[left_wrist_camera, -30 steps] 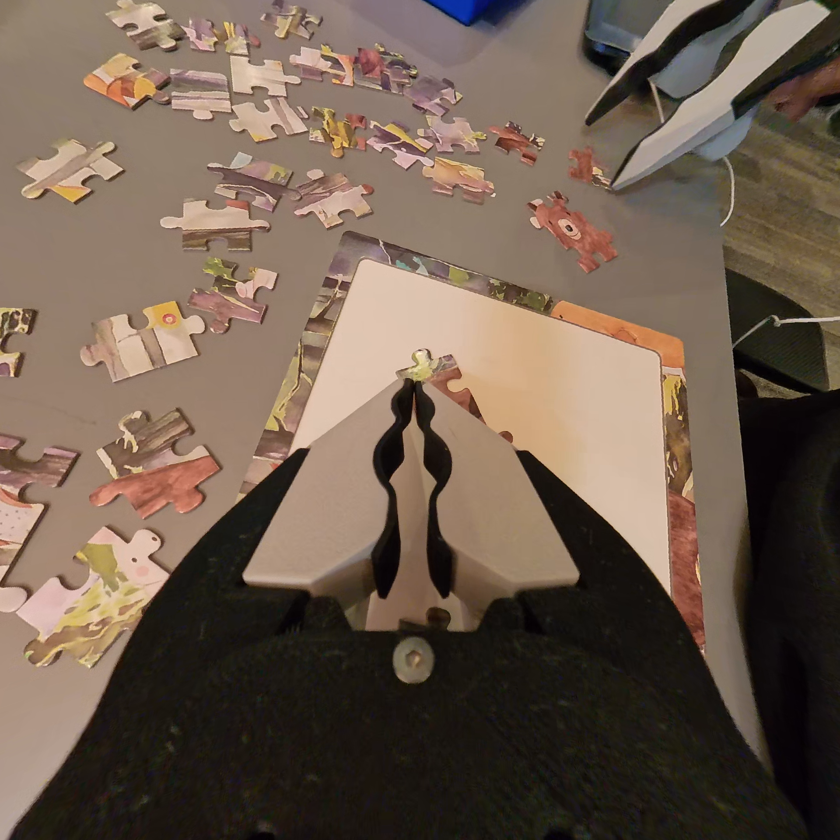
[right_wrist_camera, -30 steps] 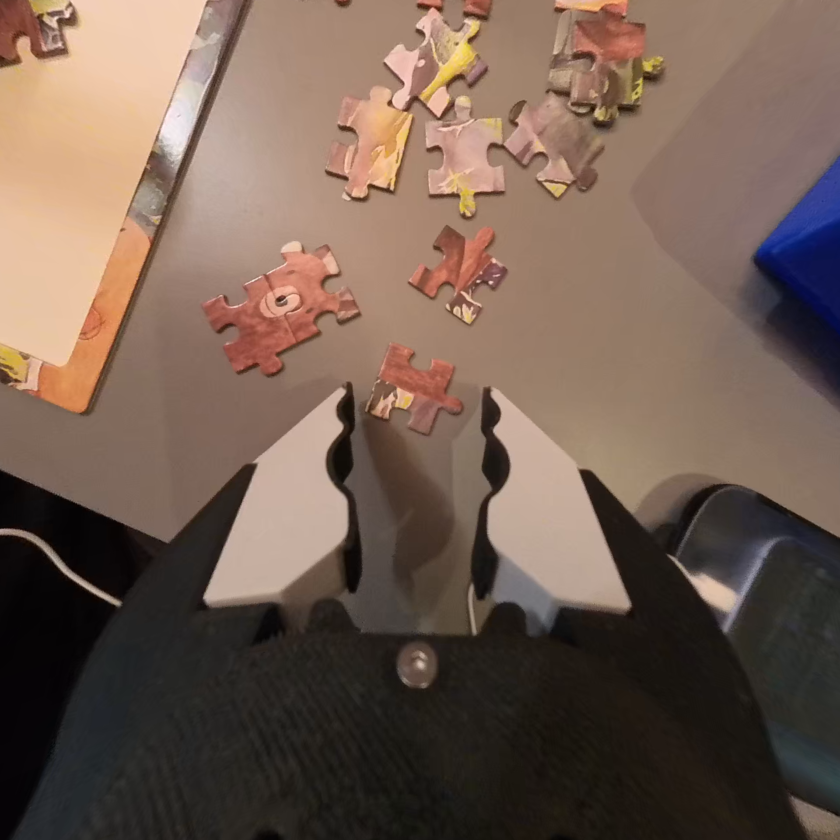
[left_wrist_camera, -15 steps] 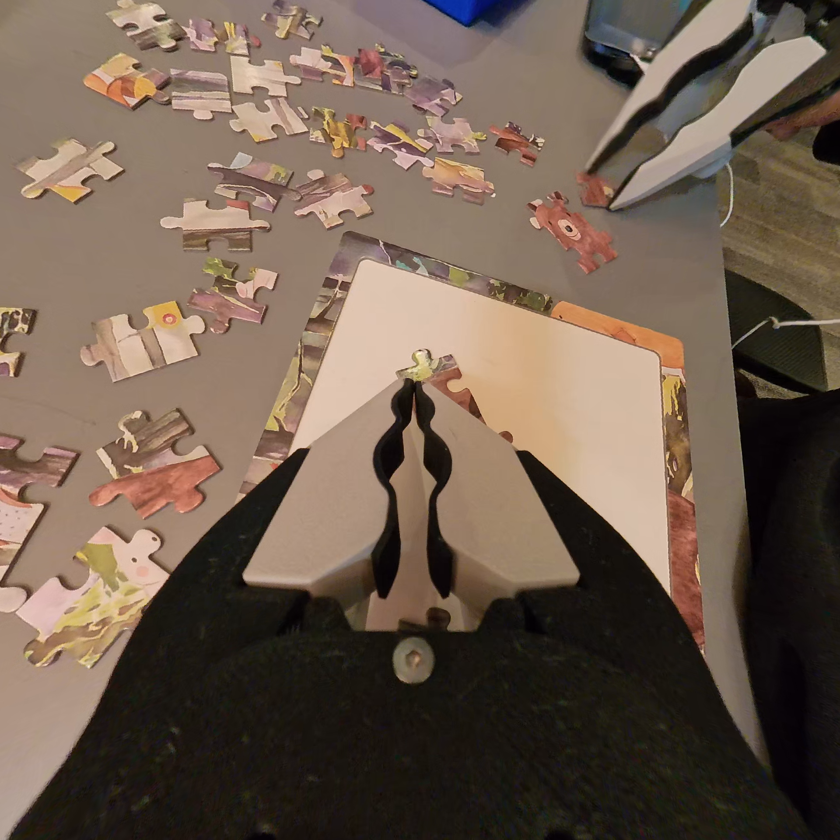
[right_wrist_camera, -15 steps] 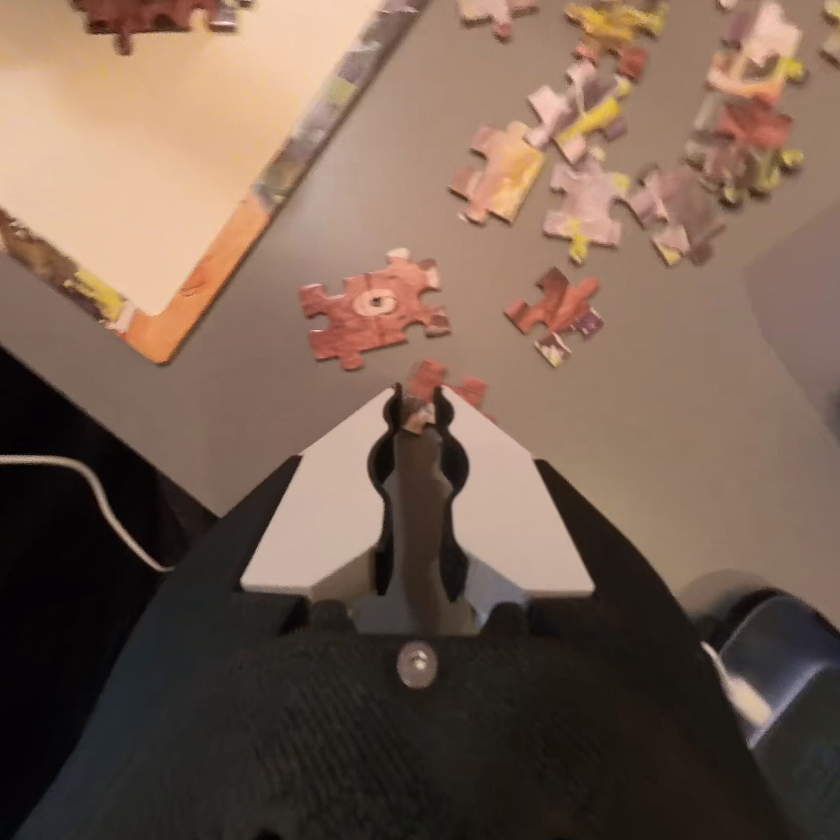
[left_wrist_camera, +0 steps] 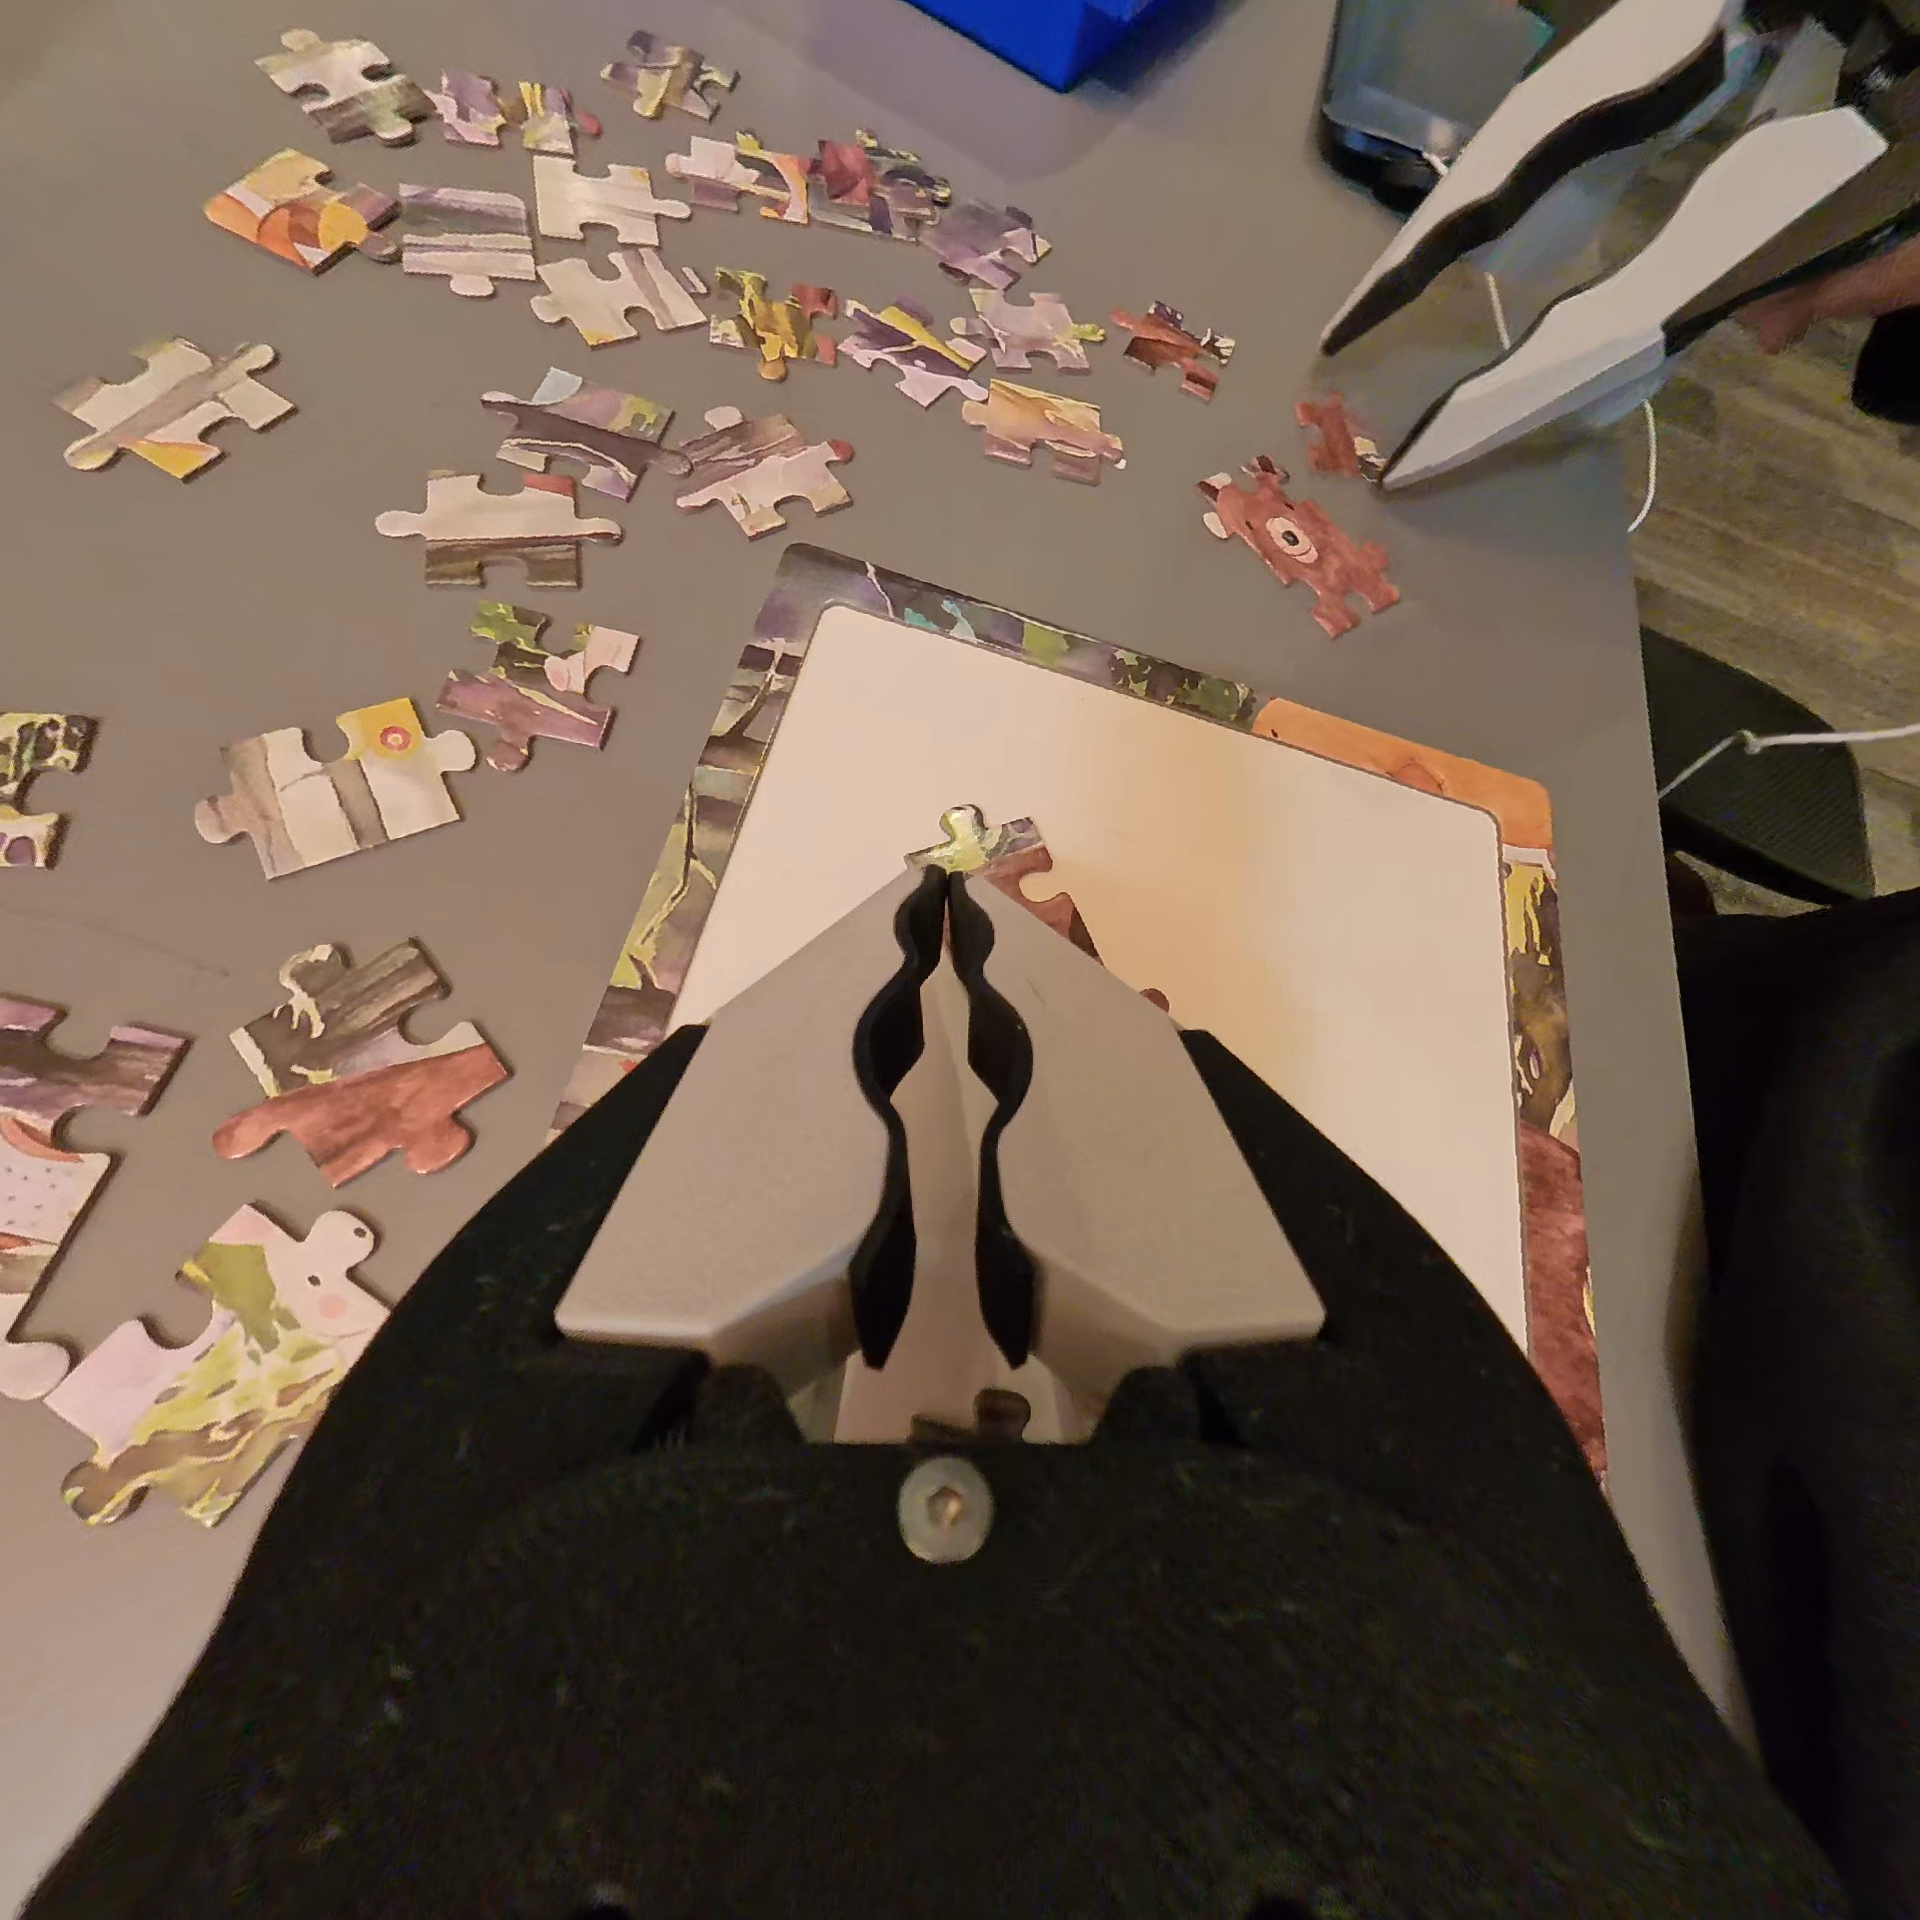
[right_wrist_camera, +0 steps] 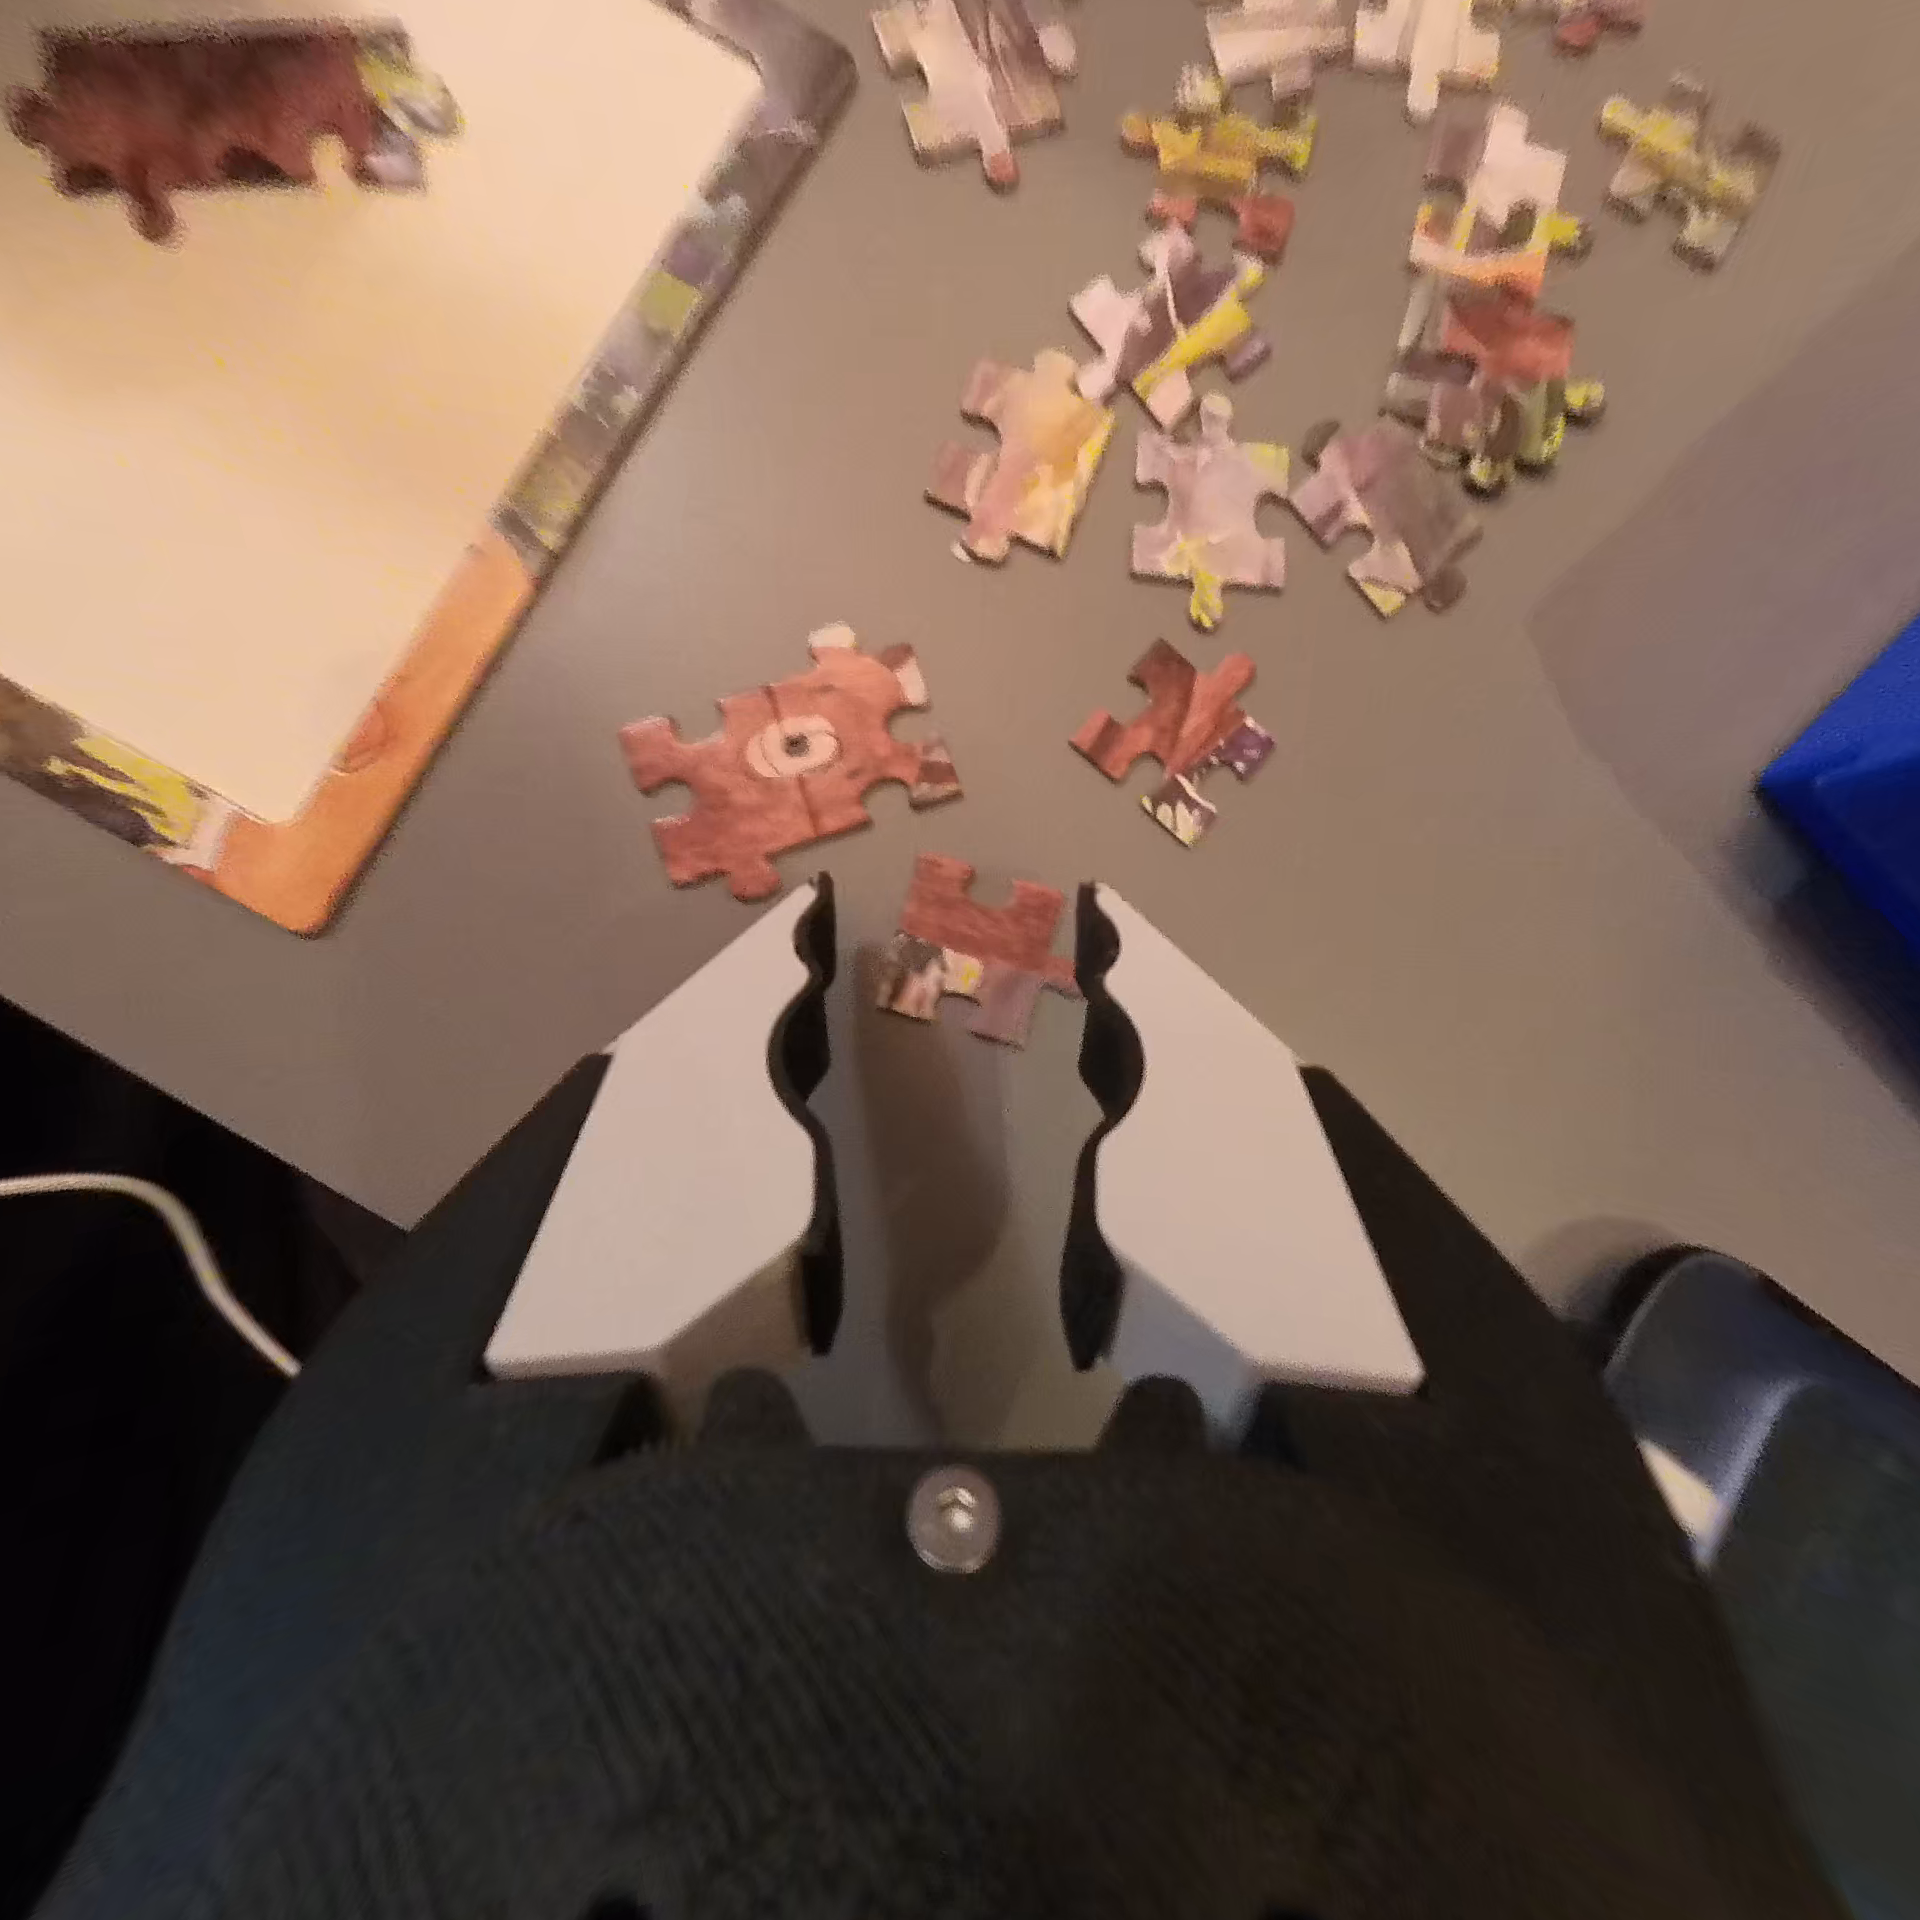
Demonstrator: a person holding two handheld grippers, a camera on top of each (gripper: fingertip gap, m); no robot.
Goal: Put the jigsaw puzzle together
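On the grey bench (left_wrist_camera: pixel 312 1621) lies the puzzle tray (left_wrist_camera: pixel 1538 1039), and most of its pale inside is bare, so the puzzle is only just begun. The left gripper (left_wrist_camera: pixel 948 871) has its fingers (left_wrist_camera: pixel 790 1143) squeezed tight on a small piece with a green knob (left_wrist_camera: pixel 971 834), which sits over the tray and touches a brown group of pieces (right_wrist_camera: pixel 208 114) lying there. I cannot tell if the knob piece is locked in or only resting on top.

Near the right edge of the bench, the right gripper (right_wrist_camera: pixel 951 899) has its fingers (right_wrist_camera: pixel 675 1143) spread apart, one on each side of a little brown piece (right_wrist_camera: pixel 977 940) that lies flat. It holds nothing.

Here is what could go wrong. The little brown piece is thin and flat, so the fingers may slide over it and push it away. It is close to the edge of the bench, so a push could knock it off. The bear-face piece (right_wrist_camera: pixel 790 758) lies just beside the left finger and could get bumped too. If the left gripper lets go or pulls up crooked, the knob piece could pop out and drag the brown group out of place. Loose pieces (left_wrist_camera: pixel 623 343) lie all over the far and left parts of the bench.
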